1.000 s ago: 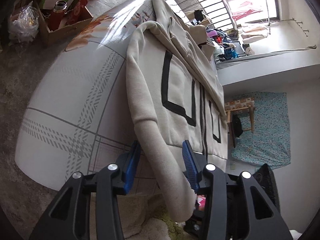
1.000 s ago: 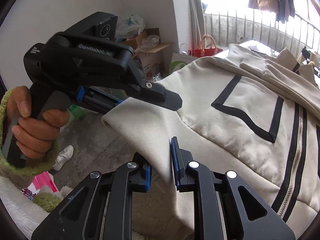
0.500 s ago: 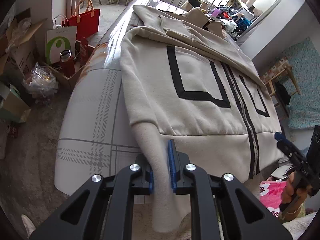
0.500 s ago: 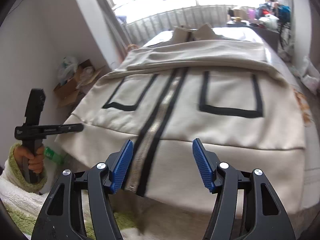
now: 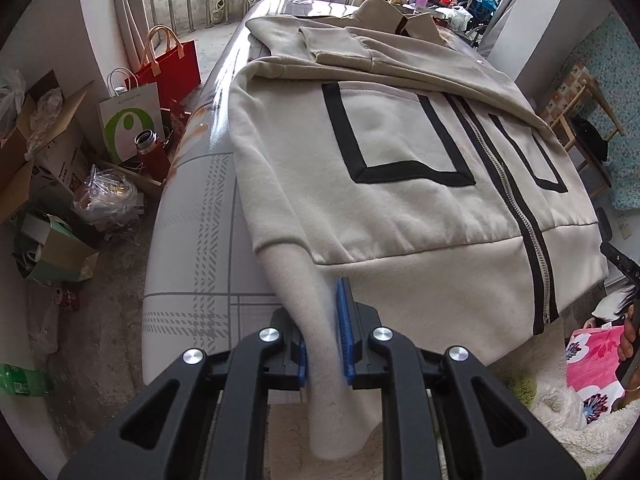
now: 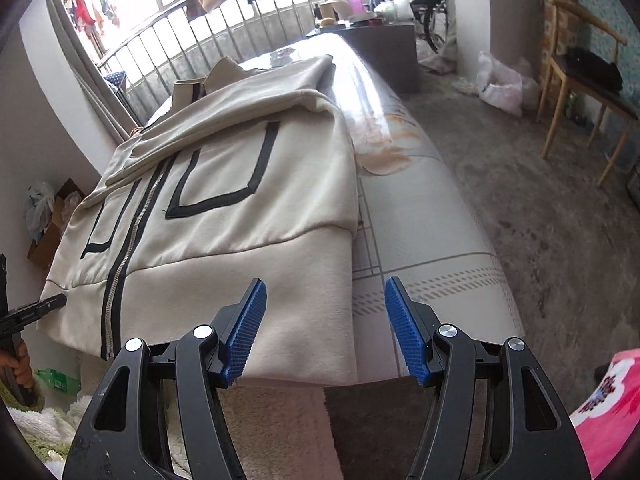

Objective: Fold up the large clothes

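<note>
Left gripper (image 5: 325,334) points steeply down, clamped on the jacket's sleeve (image 5: 320,320) hanging off the bed (image 5: 192,240) edge. Right gripper (image 6: 325,328), jaws just narrowed but wide, hovers above the jacket (image 6: 224,208) hem corner; bare mattress alongside.

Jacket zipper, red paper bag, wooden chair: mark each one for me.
jacket zipper (image 5: 505,184), left wrist view, on the metal teeth mid-front.
red paper bag (image 5: 176,65), left wrist view, on its front face.
wooden chair (image 6: 576,92), right wrist view, on its seat edge.
</note>
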Demonstrator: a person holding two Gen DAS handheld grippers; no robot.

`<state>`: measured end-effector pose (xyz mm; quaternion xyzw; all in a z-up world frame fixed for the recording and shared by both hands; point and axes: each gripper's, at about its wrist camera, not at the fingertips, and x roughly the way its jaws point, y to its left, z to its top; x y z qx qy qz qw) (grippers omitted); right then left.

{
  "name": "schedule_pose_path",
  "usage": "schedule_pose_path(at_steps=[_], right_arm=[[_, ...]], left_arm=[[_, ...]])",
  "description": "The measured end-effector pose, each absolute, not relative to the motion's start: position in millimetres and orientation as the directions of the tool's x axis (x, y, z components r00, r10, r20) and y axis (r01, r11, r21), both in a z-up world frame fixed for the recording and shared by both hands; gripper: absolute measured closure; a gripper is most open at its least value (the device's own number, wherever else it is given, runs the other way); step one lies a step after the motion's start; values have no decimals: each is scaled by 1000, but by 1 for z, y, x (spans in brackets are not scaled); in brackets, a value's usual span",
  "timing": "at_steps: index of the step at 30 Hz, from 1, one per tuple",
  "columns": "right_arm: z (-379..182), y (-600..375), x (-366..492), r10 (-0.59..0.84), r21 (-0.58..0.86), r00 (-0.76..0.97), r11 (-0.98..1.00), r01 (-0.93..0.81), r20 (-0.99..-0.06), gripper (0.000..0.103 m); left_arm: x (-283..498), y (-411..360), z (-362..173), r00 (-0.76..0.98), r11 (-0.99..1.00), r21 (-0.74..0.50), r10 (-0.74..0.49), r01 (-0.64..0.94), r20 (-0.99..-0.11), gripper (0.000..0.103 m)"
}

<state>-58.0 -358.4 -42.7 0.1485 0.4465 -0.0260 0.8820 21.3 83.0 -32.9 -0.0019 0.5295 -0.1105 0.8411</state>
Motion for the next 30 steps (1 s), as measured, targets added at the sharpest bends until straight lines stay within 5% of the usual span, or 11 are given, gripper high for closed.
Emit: schedule_pose_path(at_steps=[6,11,21,30], right_arm=[[-54,-357,-63,106,245,562,953,179,-820,62],[-60,-358,-72,146,281,547,944,171,-824,99],[18,-376,-34,260,444,703,892,89,-662,101],[-1,-398,74,313,591,699,783,193,-643,99]], left_arm=[[17,81,-33,407,979,-95,-161,178,-899,90],[12,82,-33,407,974,-131,-197,184,-892,92],[51,123,20,481,842,-519,-518,143,-708,98],[139,147,-9,442,679,-734,-654,-14,-614,93]])
